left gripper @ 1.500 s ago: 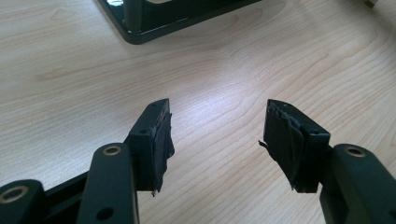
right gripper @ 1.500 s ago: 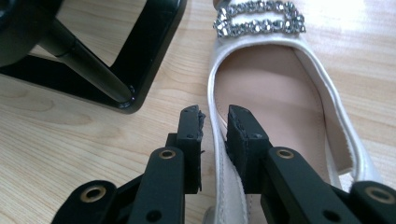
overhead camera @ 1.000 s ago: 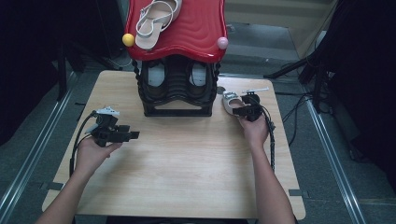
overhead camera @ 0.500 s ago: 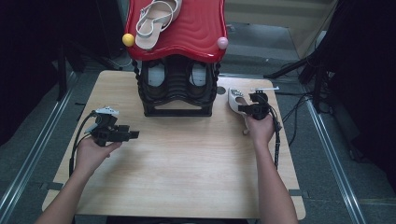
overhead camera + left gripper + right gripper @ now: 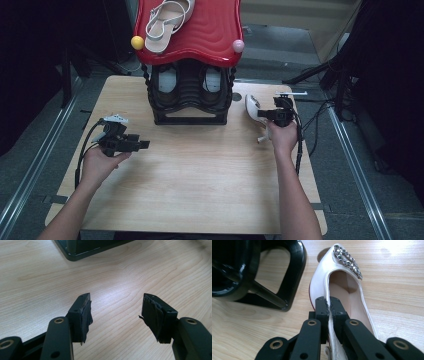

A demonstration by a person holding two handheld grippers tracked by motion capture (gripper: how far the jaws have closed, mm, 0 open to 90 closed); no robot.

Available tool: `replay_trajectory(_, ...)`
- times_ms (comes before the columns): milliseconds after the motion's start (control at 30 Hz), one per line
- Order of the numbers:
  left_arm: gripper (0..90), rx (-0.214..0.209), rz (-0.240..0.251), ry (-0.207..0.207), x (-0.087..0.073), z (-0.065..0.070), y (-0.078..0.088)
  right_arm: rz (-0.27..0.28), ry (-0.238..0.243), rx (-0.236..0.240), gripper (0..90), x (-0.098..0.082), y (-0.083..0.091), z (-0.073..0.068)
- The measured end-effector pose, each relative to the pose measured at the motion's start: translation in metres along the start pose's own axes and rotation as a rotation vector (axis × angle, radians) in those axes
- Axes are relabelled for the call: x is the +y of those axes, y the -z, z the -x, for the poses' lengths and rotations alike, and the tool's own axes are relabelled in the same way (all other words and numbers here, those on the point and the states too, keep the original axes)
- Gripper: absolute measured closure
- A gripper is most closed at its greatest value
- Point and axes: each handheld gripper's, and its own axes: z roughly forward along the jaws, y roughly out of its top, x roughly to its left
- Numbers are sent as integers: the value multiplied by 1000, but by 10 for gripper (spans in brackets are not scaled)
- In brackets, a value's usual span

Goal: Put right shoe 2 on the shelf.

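A white high-heeled shoe (image 5: 251, 106) with a rhinestone ornament on its toe (image 5: 348, 260) is at the right of the table, beside the black shoe rack (image 5: 189, 95). My right gripper (image 5: 272, 116) is shut on the shoe's side wall; in the right gripper view its jaws (image 5: 329, 301) pinch the shoe's upper edge, toe pointing away. My left gripper (image 5: 142, 145) is held over the left of the wooden table (image 5: 200, 190). It stands open, and in the left gripper view (image 5: 116, 307) there is nothing but bare wood between its jaws.
The rack has a red wavy top (image 5: 210, 35) that carries a beige sandal (image 5: 165, 22), with a yellow ball (image 5: 137, 42) and a pink ball (image 5: 238, 46) at its front corners. Dark shoes sit in its lower shelf. Its black base (image 5: 287, 277) lies left of the white shoe.
My right hand has shifted slightly to the right and up, away from the rack, with the white shoe in its jaws. The left hand has kept still.
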Motion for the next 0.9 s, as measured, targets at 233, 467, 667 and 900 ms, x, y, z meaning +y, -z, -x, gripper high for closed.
replay_trajectory(233,411,-6,0,1,0,0,0,-3,13,14,879,8,10,-5)
replay_trajectory(467,411,-4,3,-5,0,-1,1,-3,16,22,880,25,20,-10)
replay_trajectory(667,411,-3,6,-4,0,-2,1,1,9,29,879,38,25,-14)
replay_trajectory(900,412,-5,8,-3,0,-2,2,0,-2,46,879,53,32,-19)
